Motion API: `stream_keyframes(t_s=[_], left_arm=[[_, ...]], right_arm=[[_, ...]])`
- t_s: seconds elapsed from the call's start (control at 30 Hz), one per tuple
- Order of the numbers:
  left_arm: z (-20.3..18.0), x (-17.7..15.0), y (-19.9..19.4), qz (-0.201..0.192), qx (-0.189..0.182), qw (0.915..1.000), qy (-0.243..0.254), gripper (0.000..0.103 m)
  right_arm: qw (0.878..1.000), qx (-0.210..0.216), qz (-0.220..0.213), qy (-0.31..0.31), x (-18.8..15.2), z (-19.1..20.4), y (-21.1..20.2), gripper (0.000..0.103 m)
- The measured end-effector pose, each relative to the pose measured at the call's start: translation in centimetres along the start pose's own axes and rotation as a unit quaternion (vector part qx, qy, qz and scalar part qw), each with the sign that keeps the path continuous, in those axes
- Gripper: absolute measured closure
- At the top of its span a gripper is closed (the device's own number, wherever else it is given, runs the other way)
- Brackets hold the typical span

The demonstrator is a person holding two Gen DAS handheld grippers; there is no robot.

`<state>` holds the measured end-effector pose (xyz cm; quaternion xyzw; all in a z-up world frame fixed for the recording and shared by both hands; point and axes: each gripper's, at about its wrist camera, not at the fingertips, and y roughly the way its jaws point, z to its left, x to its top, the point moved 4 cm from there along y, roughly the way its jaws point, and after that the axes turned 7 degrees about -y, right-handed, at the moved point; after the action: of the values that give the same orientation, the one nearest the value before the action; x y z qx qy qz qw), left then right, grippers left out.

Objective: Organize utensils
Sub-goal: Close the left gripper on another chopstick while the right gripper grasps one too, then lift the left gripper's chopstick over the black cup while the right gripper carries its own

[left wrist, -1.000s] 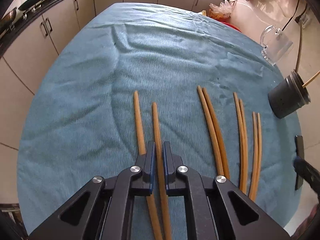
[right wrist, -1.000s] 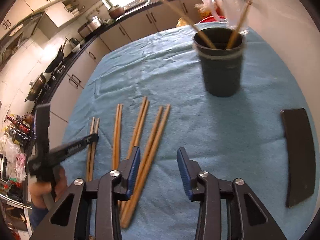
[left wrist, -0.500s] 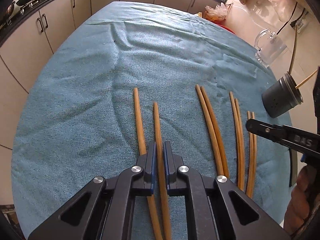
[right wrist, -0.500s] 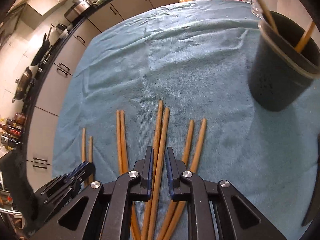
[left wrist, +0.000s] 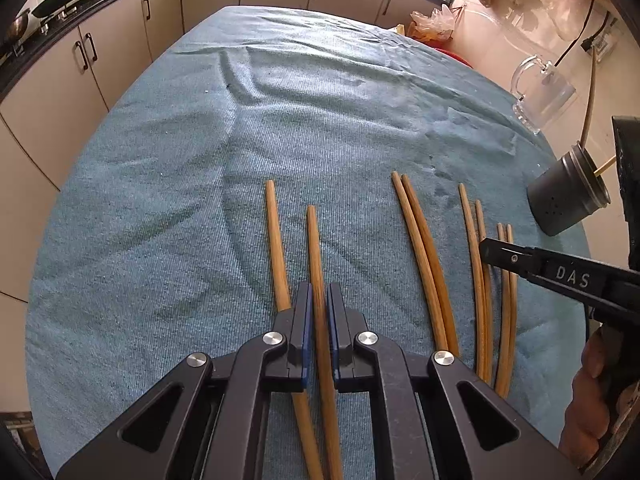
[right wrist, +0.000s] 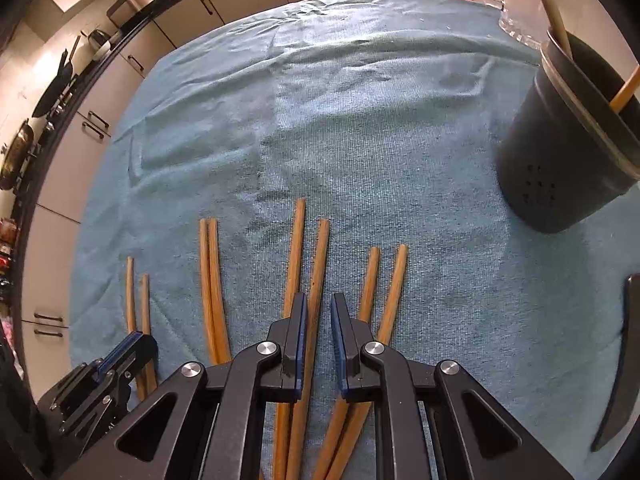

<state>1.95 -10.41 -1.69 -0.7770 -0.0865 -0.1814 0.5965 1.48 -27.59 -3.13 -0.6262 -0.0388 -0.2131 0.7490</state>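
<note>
Left gripper [left wrist: 319, 300]: fingers pinched on one chopstick [left wrist: 316, 264], the second from the left in the row; the stick runs straight between the blue pads and on past them toward the far side

Right gripper [right wrist: 318, 312]: fingers narrowed around a single chopstick [right wrist: 318, 264] of the third pair; the left pad lies against it, while a thin slit shows at the right pad, so I cannot tell if the grip is firm

Chopsticks: four pairs lie lengthwise on the bench, side by side in a row at the near edge of the cloth; in the left wrist view the second pair [left wrist: 424, 248] lies right of the held stick, then two thinner pairs [left wrist: 478, 264]

Cloth [left wrist: 320, 112]: teal towel over the bench, wrinkled toward the far side

Holder [right wrist: 568, 152]: dark cup standing at the far right, well apart from the row, with two sticks already upright in it

Glass mug [left wrist: 540, 92]: beyond the holder, at the far right edge of the bench

Dark flat object [right wrist: 624, 360]: near right, on the cloth
</note>
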Motion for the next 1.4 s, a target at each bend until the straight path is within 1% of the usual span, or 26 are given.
stream_keyframes(t_s=[0.13,0.17,0.2,0.23,0.3,0.33,0.37,0.47,0.6,0.67,0.7,0.8,0.9,1.07,1.4], left_arm=[[-0.5,0.2,0.2,-0.005,0.01,0.9999,0.003,0.095],[-0.6,0.2,0.2,-0.007,0.01,0.9999,0.005,0.096],[-0.6,0.2,0.2,-0.009,0.009,0.9999,0.004,0.097],[-0.7,0.2,0.2,-0.011,0.005,0.9999,0.004,0.097],[-0.7,0.2,0.0,-0.011,-0.019,0.9998,0.0,0.097],[-0.7,0.2,-0.3,-0.015,-0.034,0.9993,-0.004,0.097],[-0.7,0.3,-0.9,-0.026,-0.041,0.9988,-0.005,0.097],[-1.1,0.4,-3.5,-0.065,-0.06,0.996,-0.005,0.097],[-1.6,0.1,-7.4,-0.123,-0.07,0.9899,-0.003,0.097],[-1.6,-0.3,-9.0,-0.142,-0.072,0.9872,-0.001,0.097],[-1.6,-0.5,-9.7,-0.149,-0.071,0.9862,0.0,0.097],[-1.8,-0.8,-11.8,-0.171,-0.076,0.9823,0.005,0.097],[-1.9,-1.1,-13.2,-0.183,-0.081,0.9797,0.008,0.097],[-2.4,-1.7,-14.9,-0.196,-0.084,0.9769,0.014,0.097],[-2.8,-2.5,-16.9,-0.215,-0.086,0.9728,0.015,0.097]], right_arm=[[0.999,-0.038,-0.004,-0.033,0.3,1.1,0.2,0.09],[0.998,-0.045,-0.007,-0.042,0.4,1.4,0.3,0.091],[0.997,-0.049,-0.01,-0.05,0.5,1.4,0.3,0.095],[0.997,-0.047,-0.012,-0.052,0.5,1.3,0.3,0.095],[0.999,-0.026,-0.017,-0.04,0.6,0.8,0.2,0.096],[0.999,-0.007,-0.023,-0.035,0.5,0.6,-0.2,0.096],[0.999,0.002,-0.031,-0.031,0.3,0.5,-0.6,0.096],[0.996,0.029,-0.084,-0.023,-0.2,0.3,-3.8,0.096],[0.985,0.068,-0.154,-0.026,-1.6,0.0,-8.5,0.096],[0.98,0.08,-0.181,-0.03,-2.5,0.0,-10.3,0.096],[0.975,0.089,-0.2,-0.032,-3.2,-0.1,-11.5,0.096],[0.965,0.098,-0.239,-0.043,-4.5,0.2,-13.9,0.096],[0.957,0.103,-0.267,-0.048,-5.9,0.4,-15.7,0.096],[0.949,0.115,-0.29,-0.047,-7.4,0.1,-17.6,0.096],[0.939,0.119,-0.318,-0.047,-8.6,-0.7,-20.1,0.096]])
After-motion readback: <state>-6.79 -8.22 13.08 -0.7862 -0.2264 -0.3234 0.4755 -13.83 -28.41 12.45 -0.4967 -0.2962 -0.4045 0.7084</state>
